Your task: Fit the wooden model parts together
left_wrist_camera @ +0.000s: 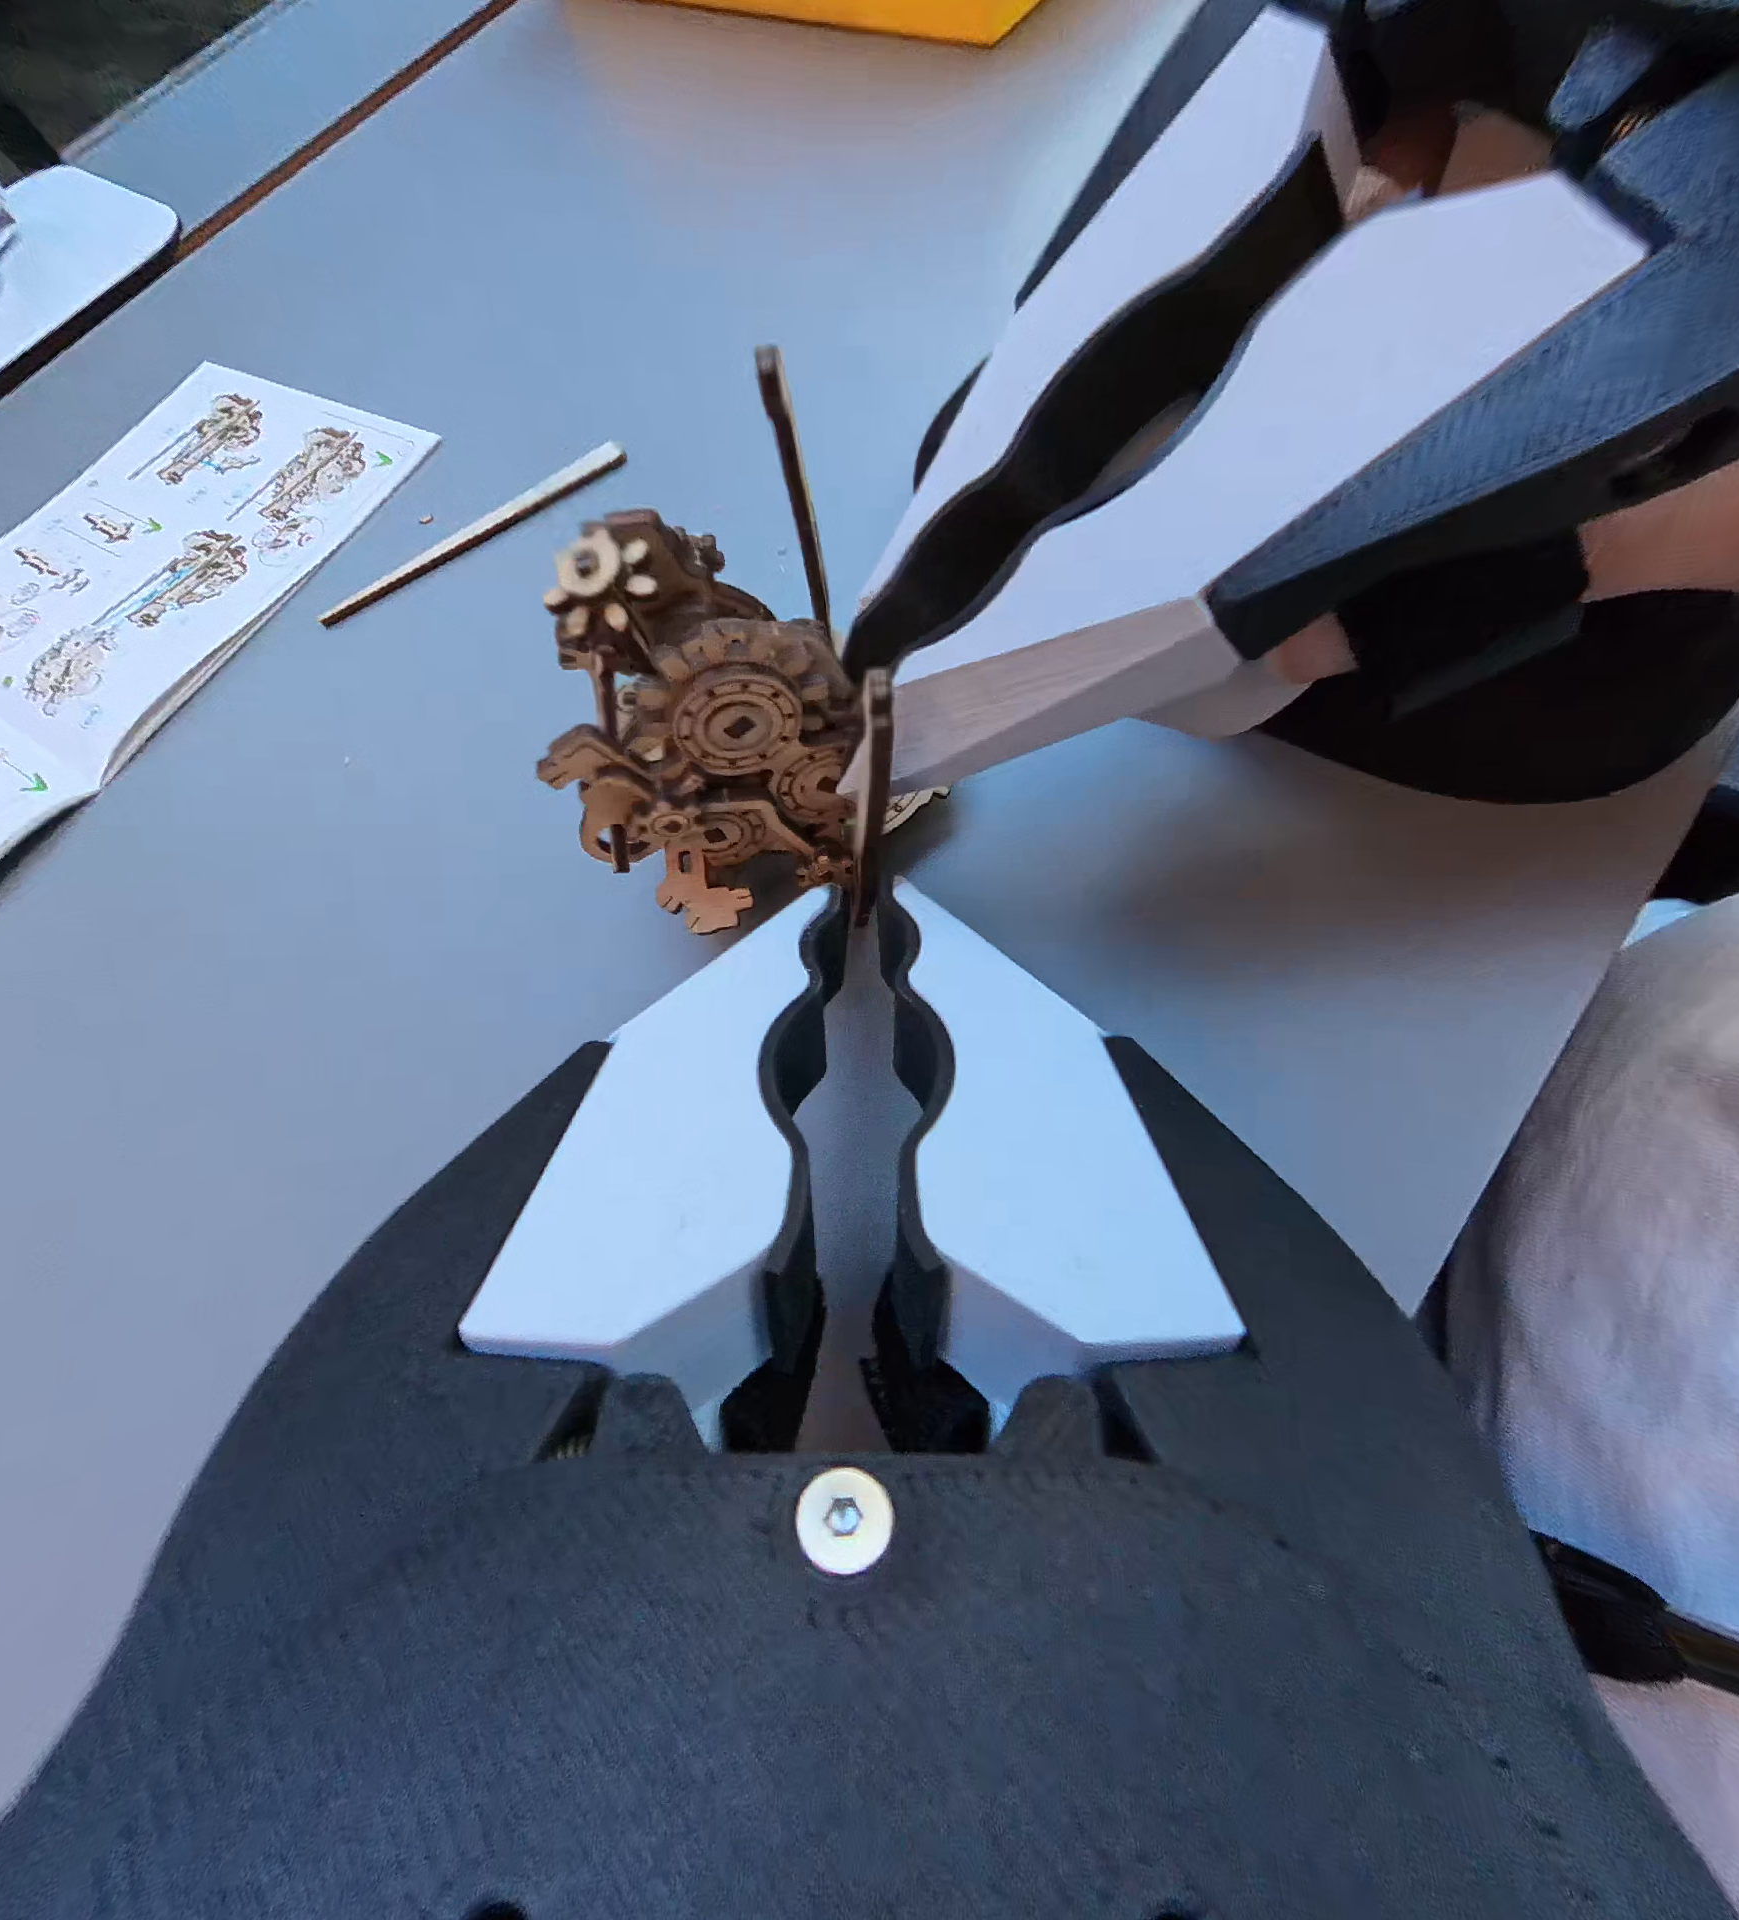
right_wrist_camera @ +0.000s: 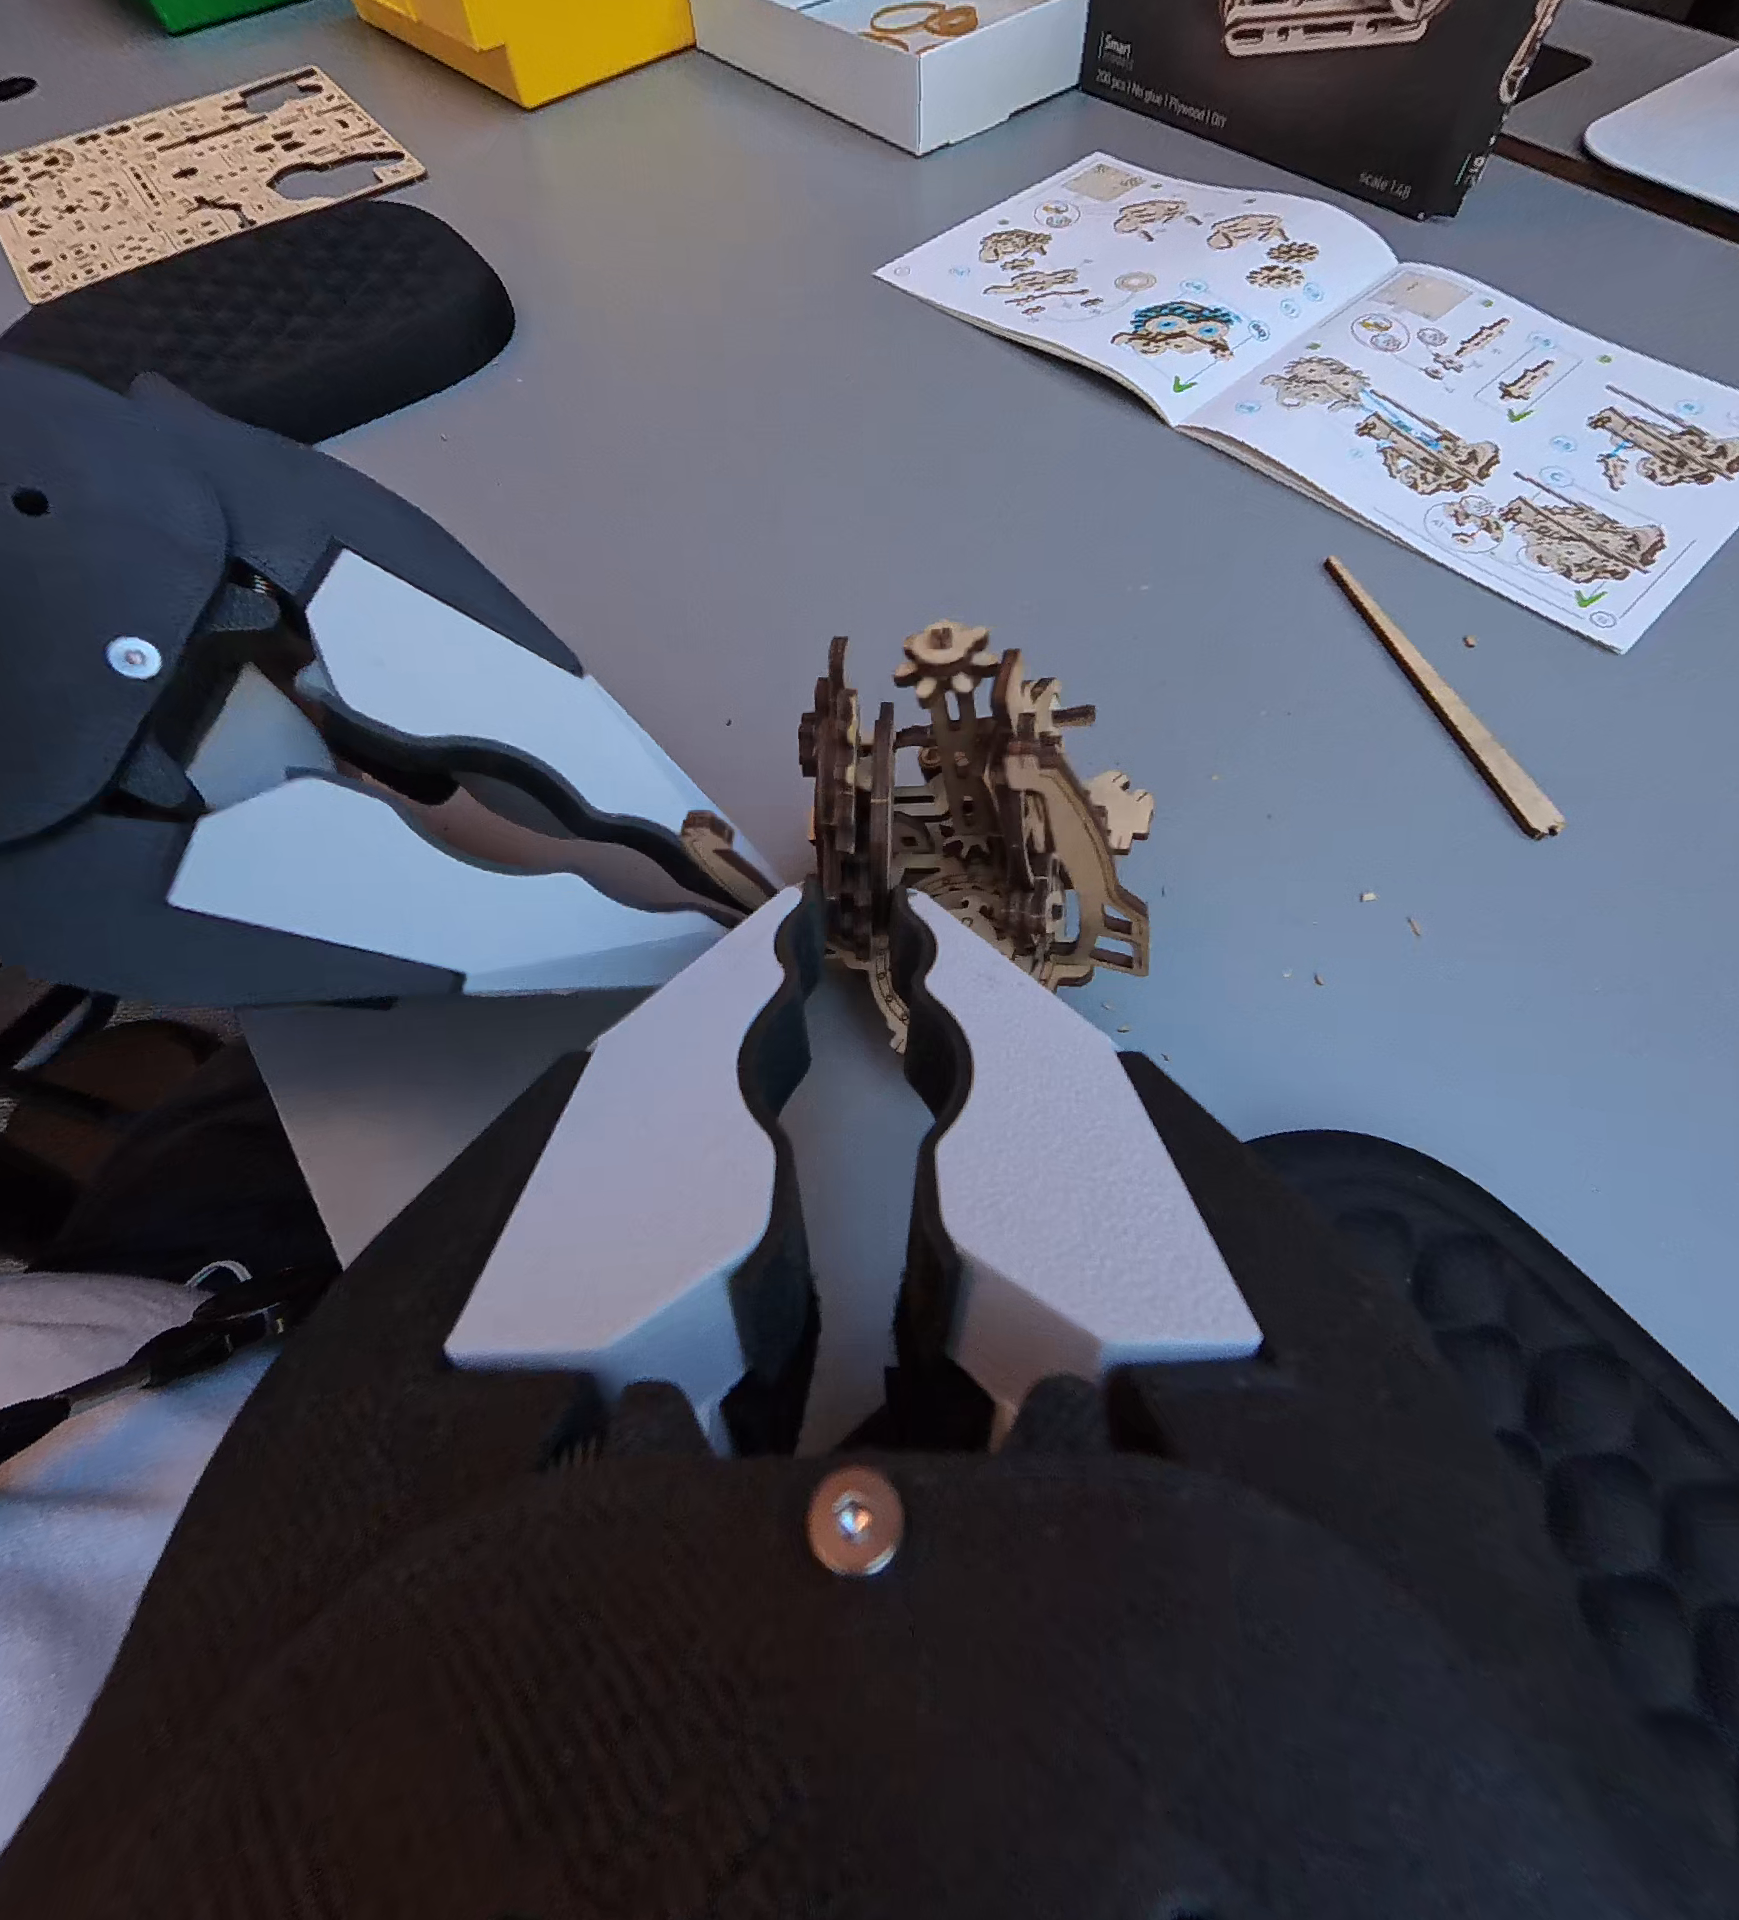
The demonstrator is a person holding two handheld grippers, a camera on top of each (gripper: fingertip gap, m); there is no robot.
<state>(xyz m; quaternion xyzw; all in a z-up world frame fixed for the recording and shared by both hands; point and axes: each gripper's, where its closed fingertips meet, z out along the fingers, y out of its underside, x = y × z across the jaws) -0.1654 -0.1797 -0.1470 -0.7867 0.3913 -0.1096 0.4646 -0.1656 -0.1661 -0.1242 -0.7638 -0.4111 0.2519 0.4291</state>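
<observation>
The wooden model [left_wrist_camera: 709,727], a cluster of brown gears and cut plates, stands on the grey table [left_wrist_camera: 325,987]. My left gripper [left_wrist_camera: 860,904] is shut on a thin dark wooden plate [left_wrist_camera: 875,790], seen edge-on, at the model's near side. My right gripper [right_wrist_camera: 854,914] is shut on upright gear plates [right_wrist_camera: 849,790] of the model [right_wrist_camera: 1000,821]. It comes in from the upper right in the left wrist view [left_wrist_camera: 844,727]. The left gripper [right_wrist_camera: 756,902] comes in from the left in the right wrist view. The tips of both grippers meet at the model.
An open instruction booklet [right_wrist_camera: 1364,384] and a loose wooden stick [right_wrist_camera: 1441,696] lie beyond the model. A punched parts sheet [right_wrist_camera: 190,177] and black wrist rest [right_wrist_camera: 273,312] lie far left. Yellow [right_wrist_camera: 532,42], white [right_wrist_camera: 896,83] and dark boxes [right_wrist_camera: 1312,94] line the back. My two grippers' fingertips are within a few centimetres of each other. The loose wooden stick [right_wrist_camera: 1441,696] is about 15 cm from my right fingertips. It turns up in the left wrist view [left_wrist_camera: 489,523] as well.
</observation>
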